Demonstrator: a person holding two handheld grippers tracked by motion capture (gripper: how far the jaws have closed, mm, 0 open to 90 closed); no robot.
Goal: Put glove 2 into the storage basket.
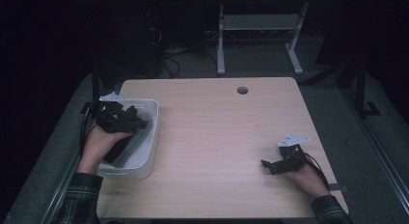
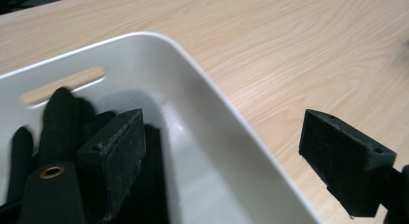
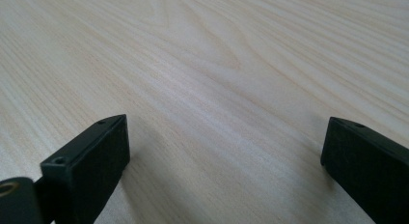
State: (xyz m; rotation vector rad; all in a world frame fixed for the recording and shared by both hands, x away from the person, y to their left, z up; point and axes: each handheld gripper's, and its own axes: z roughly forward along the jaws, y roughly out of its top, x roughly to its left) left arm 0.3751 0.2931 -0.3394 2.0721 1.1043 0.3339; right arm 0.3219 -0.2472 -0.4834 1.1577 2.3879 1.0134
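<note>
A white plastic bin [image 1: 150, 137] stands at the table's left edge, with dark objects [image 1: 117, 149] lying inside it. My left gripper [image 1: 139, 121] hovers over the bin and is open. In the left gripper view it [image 2: 224, 137] straddles the bin's long wall [image 2: 212, 96], one jaw inside the bin and the other over the wood. Black rounded pieces [image 2: 60, 113] lie in the bin next to the inner jaw; what they are I cannot tell. My right gripper [image 1: 266, 165] rests low over the table at the right, open and empty [image 3: 222, 147].
The light wooden table [image 1: 217, 127] has a round cable hole [image 1: 242, 90] near its far edge. A slot handle [image 2: 62, 85] is cut in the bin's end wall. Beyond the table stand the legs of another desk [image 1: 221, 45], with cables [image 1: 169, 57] on the floor.
</note>
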